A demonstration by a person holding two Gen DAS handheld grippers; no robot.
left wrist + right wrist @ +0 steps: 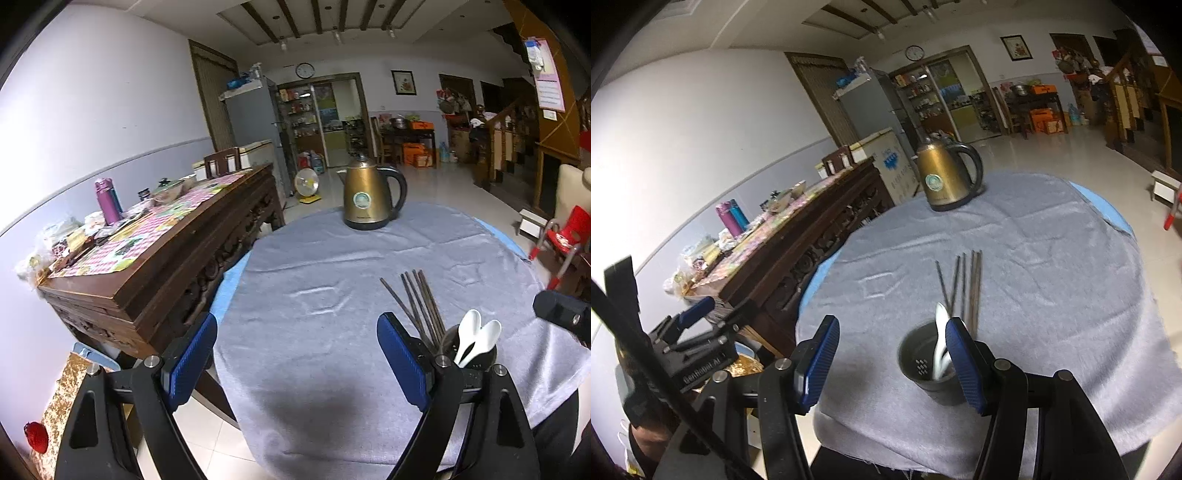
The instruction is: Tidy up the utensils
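On the grey tablecloth, left to right: the left gripper is hanging wide open and empty; the right gripper, half open and empty, is nearing the utensil cup, where spoons and chopsticks are leaning away.
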